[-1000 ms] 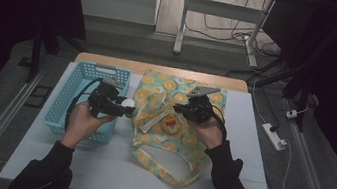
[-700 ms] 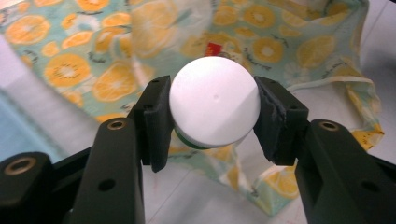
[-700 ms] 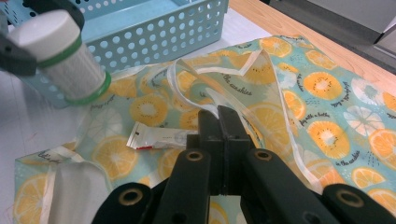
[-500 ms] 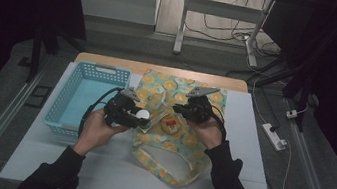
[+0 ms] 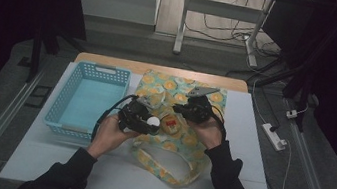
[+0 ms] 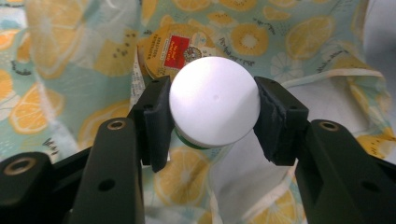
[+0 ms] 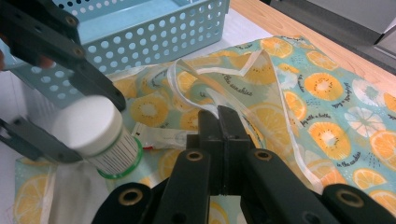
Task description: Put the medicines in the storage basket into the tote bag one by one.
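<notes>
Between the left gripper's [image 6: 212, 123] pads sits a white-capped bottle [image 6: 214, 107], clamped at the cap from both sides, and we can see from the left gripper view that it hangs right over the fruit-print bag [image 6: 299, 42], just above a round yellow packet with a red label [image 6: 175, 51] that lies inside the cloth. A second ago, in the high view, that same gripper was over by the blue basket [image 5: 90, 70] with the white cap showing; now we find it across at the bag's mouth, beside the other hand, so the bottle has come out of the basket's neighbourhood and is lined up for loading. Moving outward, the right gripper [image 7: 218, 119] has its jaws pressed tight together on the pale edge of the bag [image 7: 219, 109], pinching the fabric and lifting the opening; it has held its place through the last second, and that steady hold is what keeps the mouth open for us. From the right gripper view the bottle [image 7: 100, 135] shows its green-ringed base and printed label, tilted, touching or nearly touching the cloth — we cannot tell which. We judge the carry is nearly done: what's left is to lower the bottle past the lifted rim and let go. The basket looks empty from above.
</notes>
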